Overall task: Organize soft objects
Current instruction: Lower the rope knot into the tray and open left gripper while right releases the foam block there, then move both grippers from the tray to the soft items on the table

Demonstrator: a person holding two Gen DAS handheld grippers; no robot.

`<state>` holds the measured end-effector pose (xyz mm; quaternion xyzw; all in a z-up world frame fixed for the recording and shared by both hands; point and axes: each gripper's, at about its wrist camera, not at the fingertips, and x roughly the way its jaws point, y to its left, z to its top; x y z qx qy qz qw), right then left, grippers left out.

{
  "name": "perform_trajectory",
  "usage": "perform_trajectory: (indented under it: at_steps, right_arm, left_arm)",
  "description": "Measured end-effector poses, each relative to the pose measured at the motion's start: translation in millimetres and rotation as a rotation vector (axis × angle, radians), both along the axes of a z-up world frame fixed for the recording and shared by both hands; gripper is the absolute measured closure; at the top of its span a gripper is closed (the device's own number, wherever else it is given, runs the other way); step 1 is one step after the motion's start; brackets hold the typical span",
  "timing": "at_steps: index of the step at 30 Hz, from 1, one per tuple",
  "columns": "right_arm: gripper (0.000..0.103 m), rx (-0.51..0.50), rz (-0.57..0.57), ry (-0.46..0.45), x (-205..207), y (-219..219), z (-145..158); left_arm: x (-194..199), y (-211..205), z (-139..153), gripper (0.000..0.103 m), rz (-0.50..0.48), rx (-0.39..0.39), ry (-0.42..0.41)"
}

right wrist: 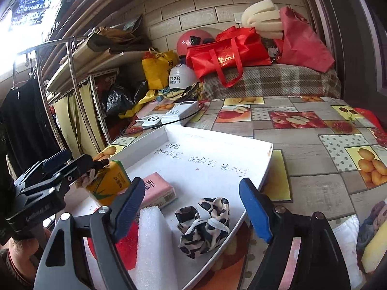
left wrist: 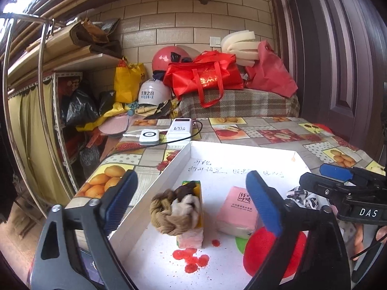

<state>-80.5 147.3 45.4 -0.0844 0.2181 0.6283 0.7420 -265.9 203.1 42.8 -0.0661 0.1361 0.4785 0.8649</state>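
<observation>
right wrist view: one leopard-print scrunchie (right wrist: 205, 224) lies in the white tray (right wrist: 254, 166) just ahead of the right gripper (right wrist: 193, 205), between its parted jaws, untouched, long axis running away; this hand is nearer. left gripper (left wrist: 193, 203), jaws apart, faces one brown scrunchie (left wrist: 174, 210) atop a carton (left wrist: 193, 217). two tissue packs, two scrunchies.

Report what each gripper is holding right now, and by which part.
Nothing is held. The left gripper stands open, the brown scrunchie lying free between its fingers. The right gripper is open above the leopard scrunchie.
</observation>
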Motion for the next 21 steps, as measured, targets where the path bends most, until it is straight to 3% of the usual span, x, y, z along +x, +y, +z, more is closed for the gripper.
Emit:
perform_trajectory:
  at_steps: [5, 7, 13, 21]
  right_arm:
    - [0.012, 0.042, 0.007, -0.059, -12.2, -6.3, 4.9]
    - [0.0, 0.067, 0.009, -0.094, -19.1, -10.7, 6.9]
    - [0.0, 0.118, 0.021, -0.186, -35.8, -20.7, 10.0]
    - [0.0, 0.11, 0.016, -0.124, -26.5, -28.2, 7.6]
  left_arm:
    - [0.9, -1.2, -0.2, 0.0, 0.001, 0.012, 0.01]
    - [-3.8, 1.4, -0.2, 0.0, 0.011, 0.001, -0.011]
    - [-5.7, 0.3, 0.4, 0.0, 0.024, 0.005, -0.028]
    - [-3.9, -5.1, 0.4, 0.0, 0.022, 0.005, -0.027]
